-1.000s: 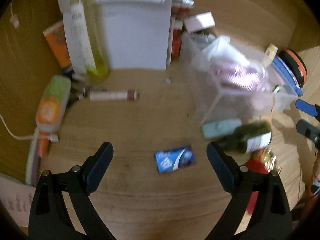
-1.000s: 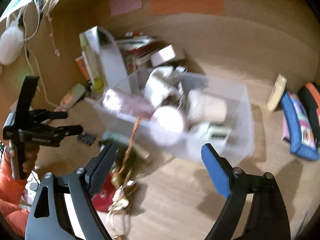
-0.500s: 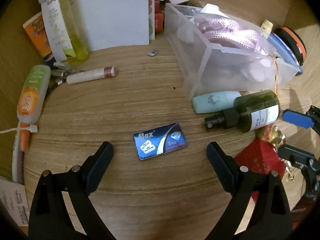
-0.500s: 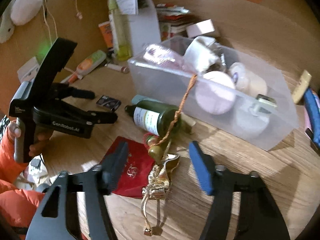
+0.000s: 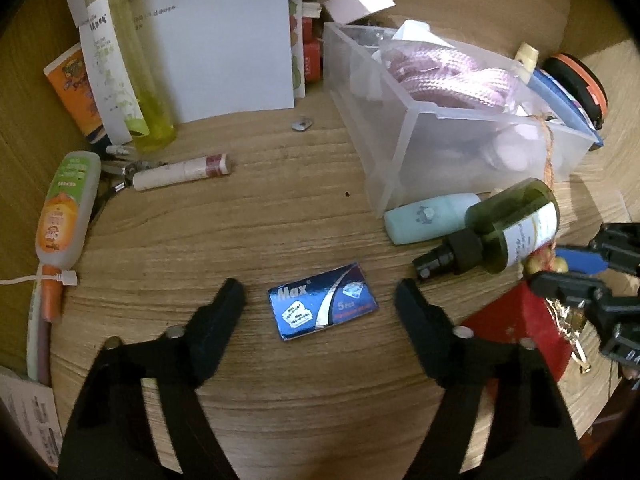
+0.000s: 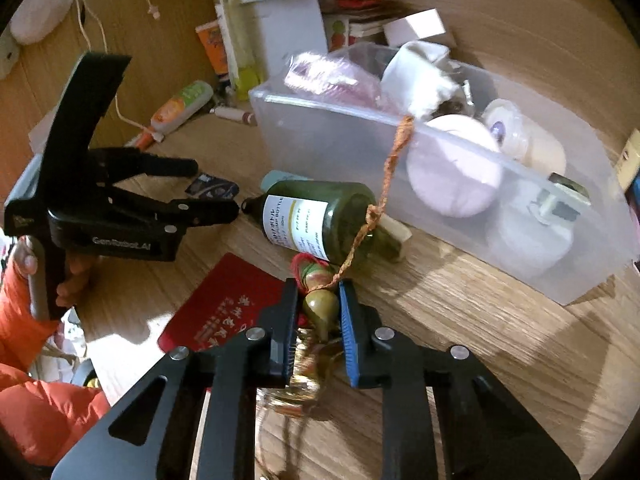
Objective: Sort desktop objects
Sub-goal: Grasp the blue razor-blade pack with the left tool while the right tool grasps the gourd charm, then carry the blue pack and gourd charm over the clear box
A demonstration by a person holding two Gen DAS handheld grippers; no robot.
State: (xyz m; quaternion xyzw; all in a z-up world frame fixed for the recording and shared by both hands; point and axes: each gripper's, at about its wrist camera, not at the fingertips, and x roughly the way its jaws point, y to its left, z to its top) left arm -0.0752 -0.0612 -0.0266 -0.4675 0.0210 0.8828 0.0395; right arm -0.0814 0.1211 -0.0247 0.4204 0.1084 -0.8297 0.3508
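Observation:
My left gripper (image 5: 320,292) is open, its jaws on either side of a blue razor-blade box (image 5: 322,306) lying flat on the wooden desk (image 5: 260,216). My right gripper (image 6: 318,292) is shut on a small gourd charm (image 6: 320,306) with an orange cord (image 6: 390,168) that runs up over the clear plastic bin (image 6: 344,152). A gold foil pouch (image 6: 304,380) lies under the right gripper. A dark green pump bottle (image 6: 316,220) lies on its side just beyond it. In the left wrist view the bottle (image 5: 508,228) and the bin (image 5: 404,140) are at right.
A red envelope (image 6: 224,304) lies left of the right gripper. A mint tube (image 5: 428,216) lies against the bin. A white lip tube (image 5: 180,168), an orange-green tube (image 5: 64,208), a yellow bottle (image 5: 136,80) and white paper (image 5: 224,40) crowd the back left.
My right gripper moved down and forward and closed on the gourd charm. My left gripper moved closer to the blue box, which now sits between its jaws.

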